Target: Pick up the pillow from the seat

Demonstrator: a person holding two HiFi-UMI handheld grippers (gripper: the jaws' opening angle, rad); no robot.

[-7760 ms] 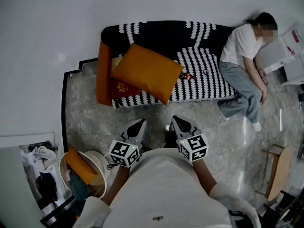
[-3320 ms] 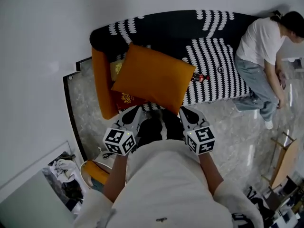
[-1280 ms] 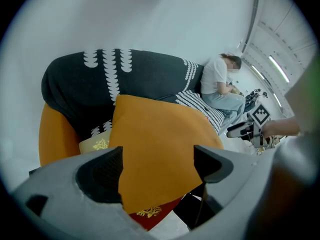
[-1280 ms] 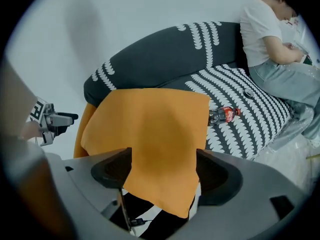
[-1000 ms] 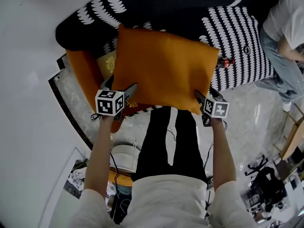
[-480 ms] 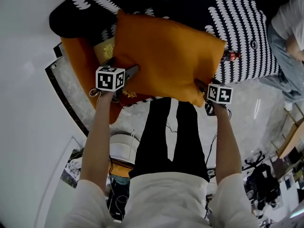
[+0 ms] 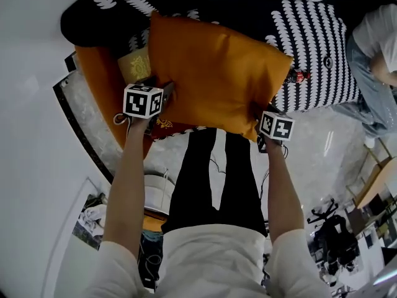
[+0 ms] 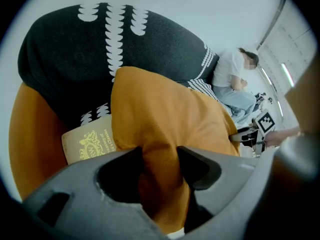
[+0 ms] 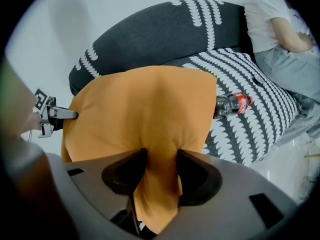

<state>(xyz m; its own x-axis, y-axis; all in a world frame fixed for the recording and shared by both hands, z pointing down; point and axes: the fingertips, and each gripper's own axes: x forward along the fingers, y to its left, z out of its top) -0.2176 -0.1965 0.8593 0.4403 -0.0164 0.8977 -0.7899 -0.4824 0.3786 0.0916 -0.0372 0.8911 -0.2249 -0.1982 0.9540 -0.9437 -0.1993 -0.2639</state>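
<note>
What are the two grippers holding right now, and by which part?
The orange pillow: the left gripper pinches its left edge, the right gripper its near right corner. Both pairs of jaws have just closed onto it.

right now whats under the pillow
A yellow box pokes out from under the pillow on the sofa; whatever else lies beneath is covered.

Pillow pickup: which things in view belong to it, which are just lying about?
In the job: orange pillow; left tongs and right tongs, both just closed, pinching its fabric; sofa seat.
Lying about: bottle; yellow book; seated person.
</note>
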